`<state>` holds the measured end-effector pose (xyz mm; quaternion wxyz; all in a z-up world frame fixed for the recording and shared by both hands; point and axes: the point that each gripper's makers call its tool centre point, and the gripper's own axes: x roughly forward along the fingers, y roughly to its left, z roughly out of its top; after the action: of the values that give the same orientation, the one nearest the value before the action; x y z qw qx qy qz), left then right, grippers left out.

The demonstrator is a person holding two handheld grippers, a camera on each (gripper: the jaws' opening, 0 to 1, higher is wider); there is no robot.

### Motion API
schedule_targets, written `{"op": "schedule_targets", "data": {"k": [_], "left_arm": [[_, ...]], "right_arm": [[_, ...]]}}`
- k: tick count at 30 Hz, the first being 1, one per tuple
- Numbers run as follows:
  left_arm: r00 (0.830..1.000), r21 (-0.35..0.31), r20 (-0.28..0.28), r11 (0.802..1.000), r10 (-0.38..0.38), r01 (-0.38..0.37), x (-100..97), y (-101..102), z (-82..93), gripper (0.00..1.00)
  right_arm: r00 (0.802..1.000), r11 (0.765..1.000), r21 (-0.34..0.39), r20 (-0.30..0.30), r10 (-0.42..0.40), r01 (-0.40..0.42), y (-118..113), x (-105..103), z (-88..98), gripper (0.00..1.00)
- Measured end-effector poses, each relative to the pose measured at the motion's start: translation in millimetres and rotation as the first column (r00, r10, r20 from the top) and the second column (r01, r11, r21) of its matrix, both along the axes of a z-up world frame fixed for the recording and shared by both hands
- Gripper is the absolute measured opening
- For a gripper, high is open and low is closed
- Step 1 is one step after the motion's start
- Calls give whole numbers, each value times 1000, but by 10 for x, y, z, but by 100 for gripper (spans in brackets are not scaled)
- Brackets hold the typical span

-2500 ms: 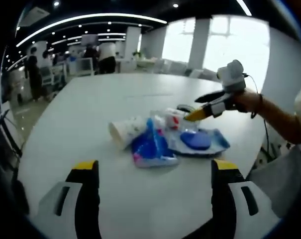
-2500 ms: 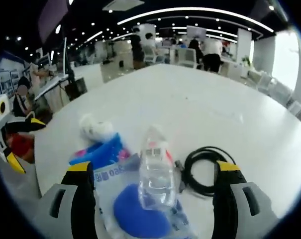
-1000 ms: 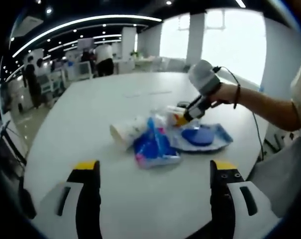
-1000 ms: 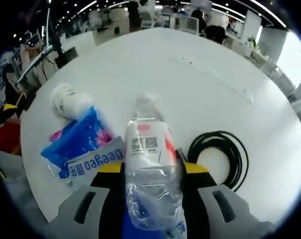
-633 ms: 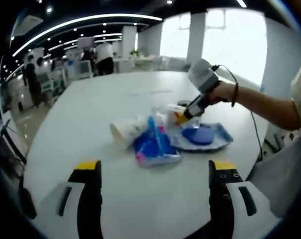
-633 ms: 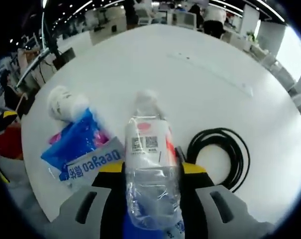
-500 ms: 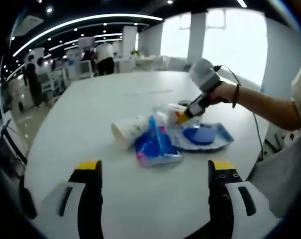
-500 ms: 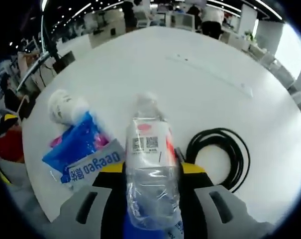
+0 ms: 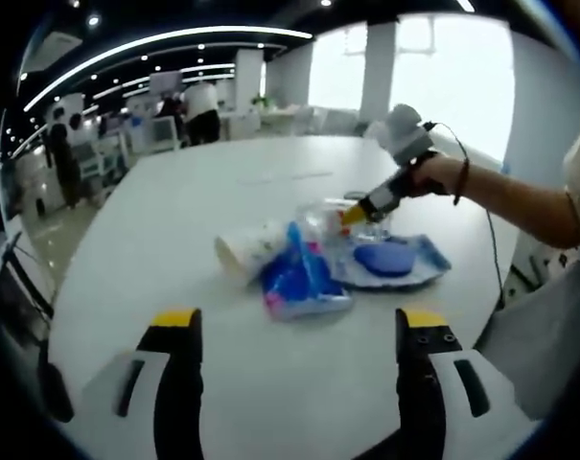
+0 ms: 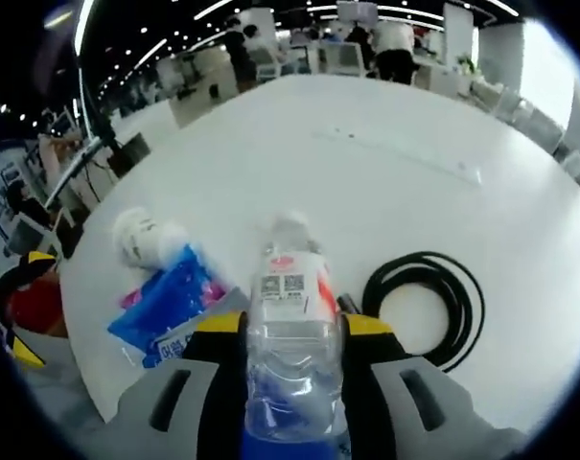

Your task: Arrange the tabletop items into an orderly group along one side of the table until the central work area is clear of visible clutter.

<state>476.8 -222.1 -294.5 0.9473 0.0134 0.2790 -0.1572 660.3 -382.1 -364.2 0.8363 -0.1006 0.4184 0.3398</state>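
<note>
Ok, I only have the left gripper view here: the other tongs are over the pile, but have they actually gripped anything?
Observer: Yes. In the right gripper view the right tongs are shut on the clear bottle, a yellow-tipped jaw on each side.
Operator: Anything past the pile I can't make out?
Observer: A coiled black cable lies on the white table, right of the bottle in that view.
Operator: Bottle's label?
Observer: The label is red and white, with a QR code facing the camera.
</note>
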Motion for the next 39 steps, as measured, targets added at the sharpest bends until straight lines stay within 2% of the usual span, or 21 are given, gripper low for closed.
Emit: {"op": "schedule_targets", "data": {"k": [4, 8, 14, 16, 18, 20, 23, 29, 32, 35, 36, 37, 39], "left_arm": [[1000, -4, 1, 1000, 1, -1, 0, -3, 4, 79], [1000, 1, -6, 1000, -2, 2, -15, 1, -10, 79], [1000, -2, 1, 1000, -4, 4, -10, -1, 9, 79], [1000, -1, 0, 1000, -6, 6, -13, -4, 12, 79], [1000, -1, 2, 1000, -8, 8, -13, -10, 16, 79], [1000, -1, 3, 1000, -9, 9, -14, -10, 19, 80], [1000, 0, 2, 1000, -9, 9, -17, -10, 17, 80], [1000, 0, 0, 1000, -12, 12, -19, -18, 10, 80], [1000, 2, -2, 1000, -12, 12, -18, -16, 6, 79], [1000, 2, 0, 1000, -9, 9, -12, -8, 10, 79], [1000, 2, 1, 1000, -8, 8, -10, -6, 12, 79], [1000, 2, 2, 1000, -7, 7, -9, -4, 12, 79], [1000, 2, 2, 1000, -7, 7, -8, -3, 14, 79]], "right_arm": [[1000, 1000, -13, -22, -15, 15, -27, -37, -26, 37], [999, 997, -72, -45, 1, -4, -62, -85, -88, 38], [997, 993, -117, -80, -8, -2, -90, -125, -112, 40], [996, 985, -161, -72, 44, -55, -110, -138, -115, 40], [996, 981, -181, -69, 62, -74, -106, -137, -120, 41], [996, 979, -193, -58, 63, -73, -103, -115, -113, 40], [998, 980, -190, -29, 60, -65, -64, -42, -78, 46], [996, 975, -207, -56, 72, -82, -21, 4, -176, 48], [995, 973, -218, -84, 61, -78, -34, 8, -249, 44], [996, 969, -232, -52, 77, -87, -36, 42, -241, 42], [991, 955, -264, -37, 130, -135, -43, 40, -241, 42], [990, 951, -276, -32, 139, -142, -49, 39, -242, 41], [993, 959, -258, -39, 109, -115, -46, 31, -229, 39]]}}
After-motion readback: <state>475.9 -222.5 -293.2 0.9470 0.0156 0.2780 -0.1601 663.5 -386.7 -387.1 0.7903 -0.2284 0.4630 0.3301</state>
